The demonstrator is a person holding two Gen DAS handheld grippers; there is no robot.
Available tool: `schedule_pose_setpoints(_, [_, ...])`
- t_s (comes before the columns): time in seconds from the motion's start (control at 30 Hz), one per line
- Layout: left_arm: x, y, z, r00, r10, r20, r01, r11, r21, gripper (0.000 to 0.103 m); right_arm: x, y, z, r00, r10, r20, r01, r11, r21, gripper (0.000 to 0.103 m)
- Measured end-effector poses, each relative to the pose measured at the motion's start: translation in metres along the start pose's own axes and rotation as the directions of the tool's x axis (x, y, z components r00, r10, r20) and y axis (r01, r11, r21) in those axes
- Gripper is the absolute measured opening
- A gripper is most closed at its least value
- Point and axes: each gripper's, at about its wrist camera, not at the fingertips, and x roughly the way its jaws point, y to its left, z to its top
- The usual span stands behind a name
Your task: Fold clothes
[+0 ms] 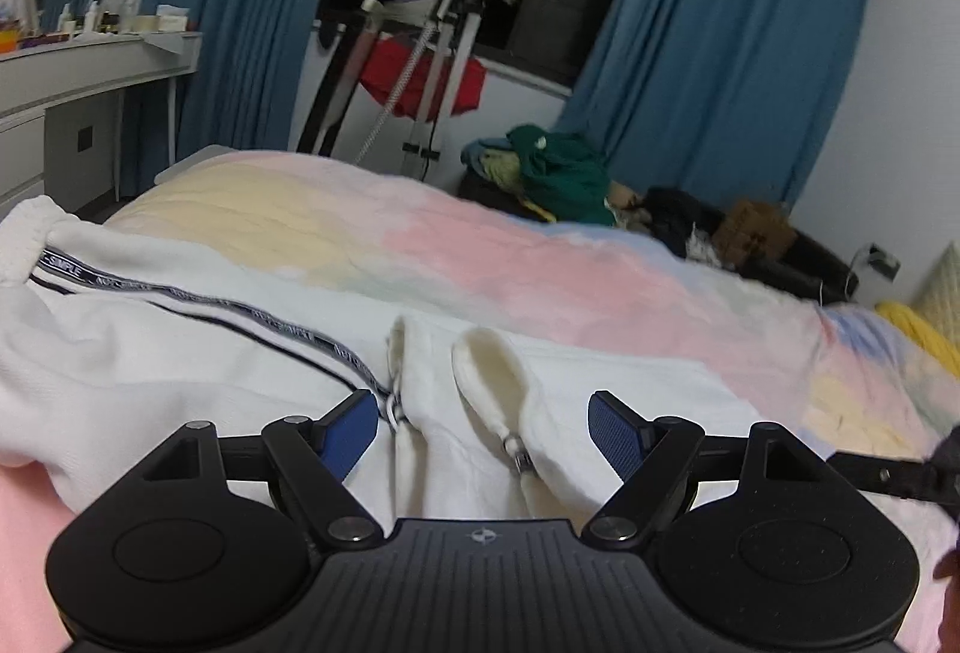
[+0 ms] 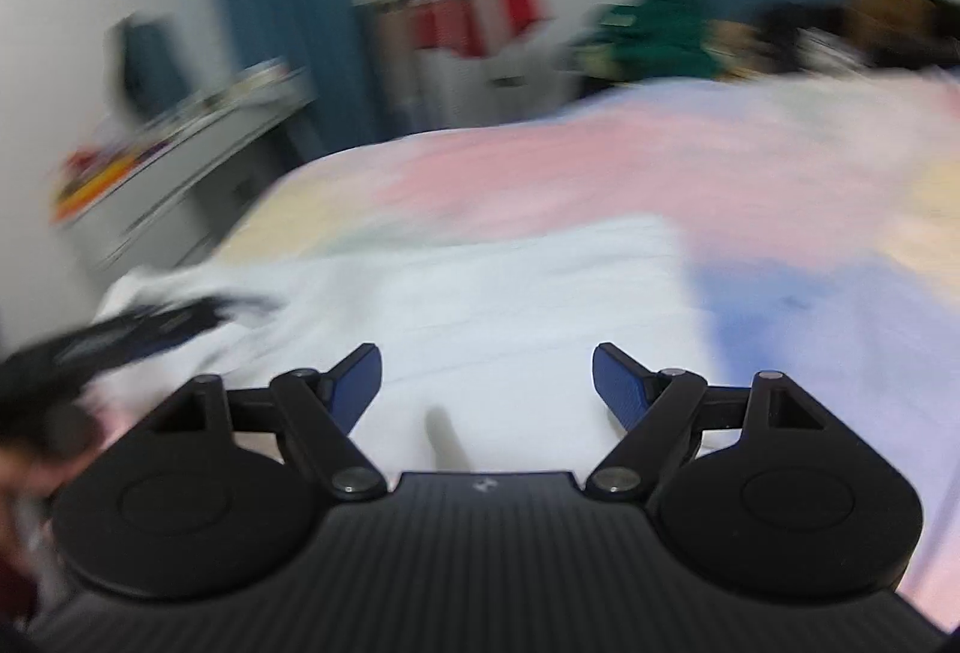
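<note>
A white hooded garment (image 1: 180, 353) with a dark lettered stripe lies spread on the pastel bedspread (image 1: 480, 245). Its cream drawstrings (image 1: 486, 383) with metal tips lie between my left fingers. My left gripper (image 1: 483, 422) is open, low over the garment's neck area, holding nothing. In the blurred right wrist view, my right gripper (image 2: 486, 383) is open and empty just above the white garment (image 2: 492, 287). The left gripper (image 2: 138, 335) shows at that view's left edge as a dark blur.
A white desk (image 1: 90, 71) with bottles stands at the left. A drying rack (image 1: 432, 53) with a red cloth stands before the dark window, between blue curtains (image 1: 708, 53). A heap of green and dark clothes (image 1: 570, 167) lies beyond the bed's far side.
</note>
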Motion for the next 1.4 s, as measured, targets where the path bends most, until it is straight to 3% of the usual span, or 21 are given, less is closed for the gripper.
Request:
schedule_pose_setpoints(0.17, [0.009, -0.008, -0.009, 0.998, 0.045, -0.046, -0.043, 0.998, 0.042, 0.079, 0.028, -0.019, -0.009, 0.989, -0.118, -0.09, 0.12, 0.993, 0.018, 0.079])
schedule_pose_setpoints(0.3, [0.011, -0.017, -0.007, 0.996, 0.07, -0.048, -0.066, 0.994, 0.09, 0.078, 0.045, -0.023, -0.017, 0.979, -0.117, -0.165, 0.127, 0.991, 0.051, 0.081])
schedule_pose_setpoints(0.5, [0.044, -0.035, 0.025, 0.99, 0.051, -0.131, -0.033, 0.989, 0.142, 0.07, 0.049, -0.019, -0.019, 0.981, -0.118, -0.156, 0.127, 0.991, 0.045, 0.082])
schedule_pose_setpoints(0.77, [0.135, -0.058, 0.058, 0.951, 0.171, -0.259, -0.111, 0.966, 0.233, 0.054, 0.054, -0.031, -0.015, 0.985, -0.11, -0.132, 0.127, 0.984, 0.127, 0.081])
schedule_pose_setpoints(0.83, [0.154, -0.058, 0.059, 0.938, 0.204, -0.279, -0.135, 0.959, 0.249, 0.048, 0.057, -0.034, -0.014, 0.985, -0.107, -0.132, 0.126, 0.982, 0.143, 0.081])
schedule_pose_setpoints(0.87, [0.163, -0.056, 0.059, 0.931, 0.208, -0.301, -0.136, 0.96, 0.245, 0.041, 0.058, -0.035, -0.014, 0.986, -0.106, -0.131, 0.125, 0.981, 0.148, 0.081])
schedule_pose_setpoints(0.9, [0.171, -0.055, 0.058, 0.923, 0.201, -0.328, -0.125, 0.963, 0.238, 0.025, 0.06, -0.035, -0.014, 0.986, -0.105, -0.131, 0.125, 0.98, 0.153, 0.082])
schedule_pose_setpoints(1.0, [0.189, -0.053, 0.053, 0.905, 0.181, -0.384, -0.103, 0.971, 0.216, 0.006, 0.061, -0.039, -0.014, 0.987, -0.1, -0.124, 0.12, 0.979, 0.168, 0.082])
schedule_pose_setpoints(1.13, [0.19, -0.067, 0.05, 0.912, 0.232, -0.339, -0.117, 0.938, 0.326, 0.005, 0.065, -0.042, -0.013, 0.989, -0.094, -0.118, 0.114, 0.978, 0.175, 0.082])
schedule_pose_setpoints(1.23, [0.187, -0.072, 0.063, 0.933, 0.275, -0.233, -0.175, 0.911, 0.373, 0.005, 0.063, -0.043, -0.01, 0.992, -0.081, -0.1, 0.1, 0.976, 0.192, 0.082])
schedule_pose_setpoints(1.3, [0.193, -0.069, 0.062, 0.928, 0.292, -0.233, -0.185, 0.9, 0.394, 0.005, 0.059, -0.041, -0.009, 0.994, -0.078, -0.076, 0.091, 0.981, 0.174, 0.082])
schedule_pose_setpoints(1.4, [0.203, -0.064, 0.052, 0.914, 0.296, -0.278, -0.178, 0.907, 0.382, 0.005, 0.058, -0.035, -0.008, 0.993, -0.091, -0.069, 0.1, 0.985, 0.139, 0.082])
